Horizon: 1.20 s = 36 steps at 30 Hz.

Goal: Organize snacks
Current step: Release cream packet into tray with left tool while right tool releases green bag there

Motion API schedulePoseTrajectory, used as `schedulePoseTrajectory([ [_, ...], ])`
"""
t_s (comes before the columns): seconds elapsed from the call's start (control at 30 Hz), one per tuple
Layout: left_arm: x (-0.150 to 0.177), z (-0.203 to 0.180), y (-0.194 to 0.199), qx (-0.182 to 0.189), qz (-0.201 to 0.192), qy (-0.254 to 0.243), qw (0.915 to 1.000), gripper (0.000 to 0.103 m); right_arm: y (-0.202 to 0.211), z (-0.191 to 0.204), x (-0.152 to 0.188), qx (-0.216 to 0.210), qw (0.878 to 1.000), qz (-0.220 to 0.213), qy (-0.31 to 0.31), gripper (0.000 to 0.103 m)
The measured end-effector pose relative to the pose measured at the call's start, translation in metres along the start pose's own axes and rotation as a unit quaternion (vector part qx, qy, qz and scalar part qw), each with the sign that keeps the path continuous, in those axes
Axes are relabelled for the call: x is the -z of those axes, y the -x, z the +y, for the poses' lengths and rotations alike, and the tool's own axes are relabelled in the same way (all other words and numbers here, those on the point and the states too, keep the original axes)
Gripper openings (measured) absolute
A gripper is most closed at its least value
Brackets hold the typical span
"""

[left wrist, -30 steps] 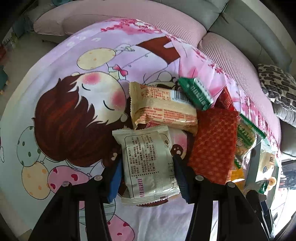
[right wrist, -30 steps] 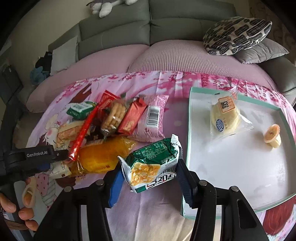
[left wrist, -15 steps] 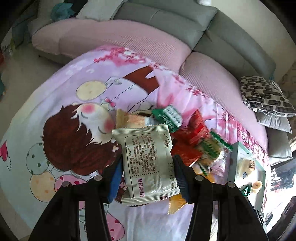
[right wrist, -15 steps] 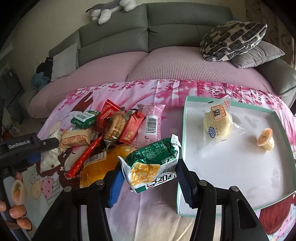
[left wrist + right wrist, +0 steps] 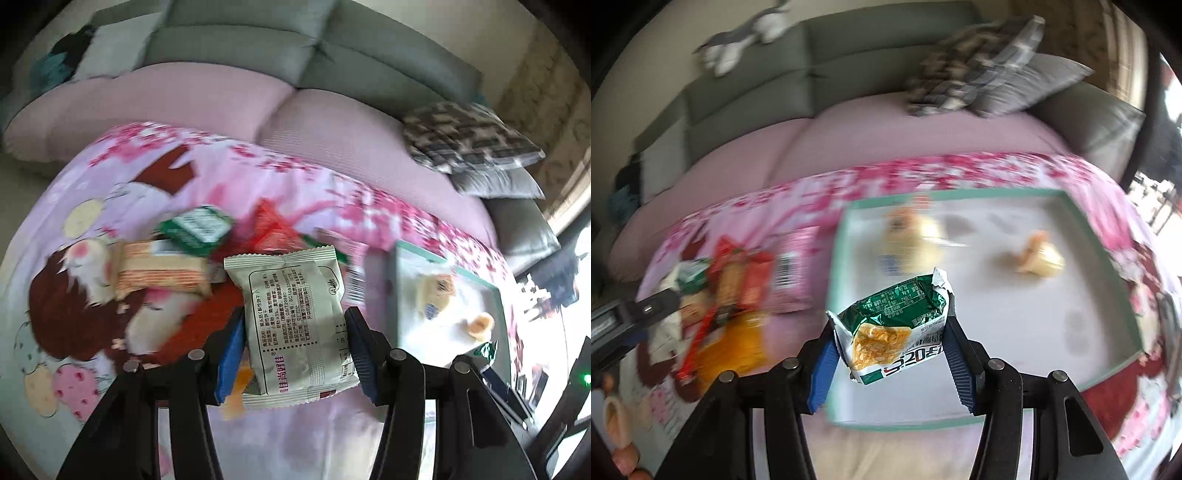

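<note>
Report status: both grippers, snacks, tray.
Left gripper shut on pale packet. Right gripper shut on green packet, over tray. Nothing blocking.

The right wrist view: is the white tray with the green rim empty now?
No, the tray already holds two snacks, a wrapped yellow bun and a small jelly cup.

Daylit room, both views smeared by motion blur

Daylight pours in from the window side at right, blowing out to white there. The sofa (image 5: pixel 258 44), cloth (image 5: pixel 923 173) and tray (image 5: pixel 1108 288) streak and soften, while each gripper's fingers and held packet stay sharp. Fisheye bending curves the edges, and the corners fall to black vignette.
</note>
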State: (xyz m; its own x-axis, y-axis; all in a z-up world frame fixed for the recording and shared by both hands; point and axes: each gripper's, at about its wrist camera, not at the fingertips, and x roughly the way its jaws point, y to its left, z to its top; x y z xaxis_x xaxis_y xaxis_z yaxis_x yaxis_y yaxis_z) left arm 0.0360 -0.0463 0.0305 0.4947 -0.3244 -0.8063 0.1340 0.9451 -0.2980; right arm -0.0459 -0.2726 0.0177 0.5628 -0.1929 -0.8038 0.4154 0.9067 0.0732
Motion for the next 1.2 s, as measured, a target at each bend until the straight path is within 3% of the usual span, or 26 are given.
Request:
schedulePoseTrajectory([
  [0.33,0.013,-0.070,-0.023,0.051,0.026,-0.081,0.9950,0.055,0.006,-0.094,-0.001,0.110,0.990,0.009,-0.091,0.057],
  [0.6,0.022,-0.113,-0.043,0.070,0.039,-0.127,0.9887,0.055,0.007,-0.137,0.004,0.152,0.979,0.014,-0.138,0.057],
  [0.87,0.037,-0.135,-0.063,0.068,0.064,-0.166,0.9816,0.055,-0.001,-0.147,0.005,0.163,0.977,0.027,-0.135,0.057],
  [1.07,0.064,-0.153,-0.087,0.047,0.112,-0.241,0.9629,0.056,-0.009,-0.145,0.007,0.162,0.977,0.039,-0.129,0.058],
  [1.2,0.068,-0.157,-0.080,0.052,0.093,-0.252,0.9618,0.071,-0.011,-0.143,0.007,0.152,0.980,0.036,-0.125,0.064],
])
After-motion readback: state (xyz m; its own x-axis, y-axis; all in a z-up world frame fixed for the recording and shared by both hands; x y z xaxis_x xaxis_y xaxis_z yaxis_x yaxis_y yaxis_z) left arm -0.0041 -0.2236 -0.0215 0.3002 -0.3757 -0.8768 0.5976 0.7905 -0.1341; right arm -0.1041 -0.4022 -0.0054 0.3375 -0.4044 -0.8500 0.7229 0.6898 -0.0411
